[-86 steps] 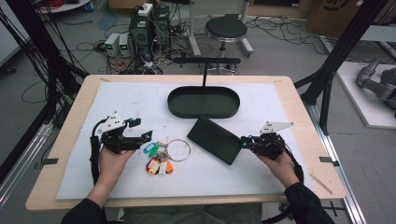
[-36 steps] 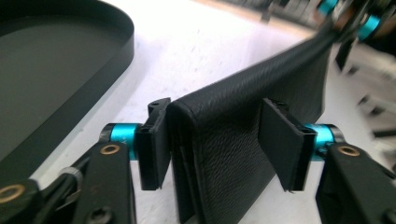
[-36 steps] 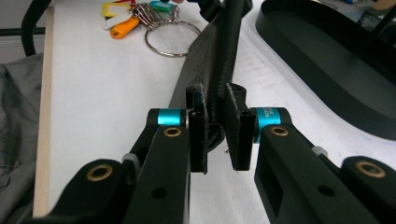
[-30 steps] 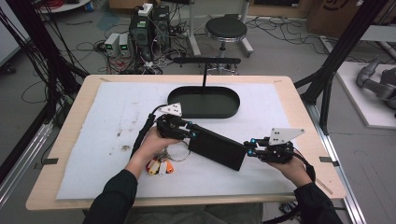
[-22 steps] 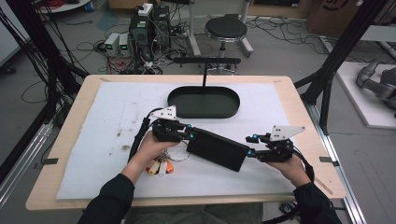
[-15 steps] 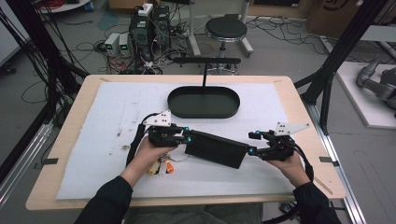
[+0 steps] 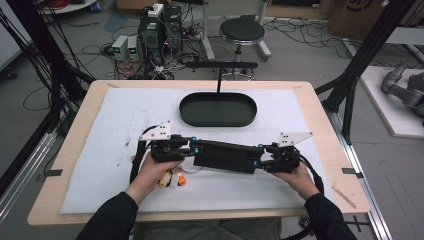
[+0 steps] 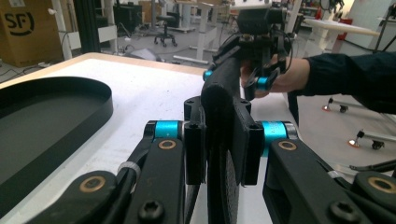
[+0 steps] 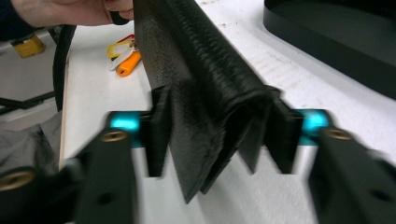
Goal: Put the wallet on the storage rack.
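Black textured leather is stretching between the two hands: a long wallet-like pouch (image 7: 222, 155) is hanging just above the white mat (image 7: 100, 150), its long axis running left to right across the table, in front of the oval tray. At its left end the left gripper (image 7: 192, 148) is clamping the pouch's edge, pads pressing both faces, as the left gripper view is showing (image 8: 219, 140). Just below that hand, a bunch of keys with orange and yellow tags (image 7: 172, 179) is lying on the mat, apart from the pouch.

Moving right, the pouch's other end is sitting between the jaws of the right gripper (image 7: 257, 159); those jaws have just been closing, and in the right gripper view the folded, gusseted end (image 9: 215, 121) is filling the gap, the pads apparently pressing it. Both hands are equally near, one at each end.

Behind the pouch, the black oval tray (image 7: 218, 118) is standing with nothing in it.
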Motion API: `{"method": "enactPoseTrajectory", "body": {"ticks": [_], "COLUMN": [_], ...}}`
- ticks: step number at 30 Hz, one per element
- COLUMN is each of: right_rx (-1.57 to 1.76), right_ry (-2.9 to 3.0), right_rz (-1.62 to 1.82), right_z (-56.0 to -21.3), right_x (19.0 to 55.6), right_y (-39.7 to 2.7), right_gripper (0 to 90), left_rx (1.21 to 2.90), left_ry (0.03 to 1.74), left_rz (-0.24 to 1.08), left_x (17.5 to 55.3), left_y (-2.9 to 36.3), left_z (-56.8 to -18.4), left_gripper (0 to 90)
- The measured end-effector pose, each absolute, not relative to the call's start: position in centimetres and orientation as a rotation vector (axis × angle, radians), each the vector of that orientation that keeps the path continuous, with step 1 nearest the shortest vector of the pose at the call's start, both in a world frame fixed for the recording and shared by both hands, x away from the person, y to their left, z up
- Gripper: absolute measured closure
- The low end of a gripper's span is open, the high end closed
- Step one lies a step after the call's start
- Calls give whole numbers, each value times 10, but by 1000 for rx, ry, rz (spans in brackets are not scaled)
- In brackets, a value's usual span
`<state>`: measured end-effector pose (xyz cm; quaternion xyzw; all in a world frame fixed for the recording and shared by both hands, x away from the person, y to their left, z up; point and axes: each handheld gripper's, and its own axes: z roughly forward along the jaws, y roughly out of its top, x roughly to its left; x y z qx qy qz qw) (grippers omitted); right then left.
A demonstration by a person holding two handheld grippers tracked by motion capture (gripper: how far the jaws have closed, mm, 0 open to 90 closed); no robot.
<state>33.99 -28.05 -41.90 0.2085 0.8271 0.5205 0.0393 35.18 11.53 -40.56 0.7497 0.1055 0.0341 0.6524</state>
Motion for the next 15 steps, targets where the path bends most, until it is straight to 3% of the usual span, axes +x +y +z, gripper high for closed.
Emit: {"method": "enactPoseTrajectory", "body": {"ticks": [2,6,15], "right_rx": [600,543,498], "right_ry": [2529,2530,2526], "right_rz": [1607,1655,1643], "right_z": [-417,-413,-403], "right_x": [339,338,332], "right_y": [-280,-282,-278], "right_gripper": [620,732,765], "left_rx": [1694,1683,1704], "left_ry": [243,243,300], "left_rz": [83,87,119], "left_x": [351,351,351], "left_y": [117,120,124], "left_z": [-405,-404,-402], "left_gripper": [768,763,658]}}
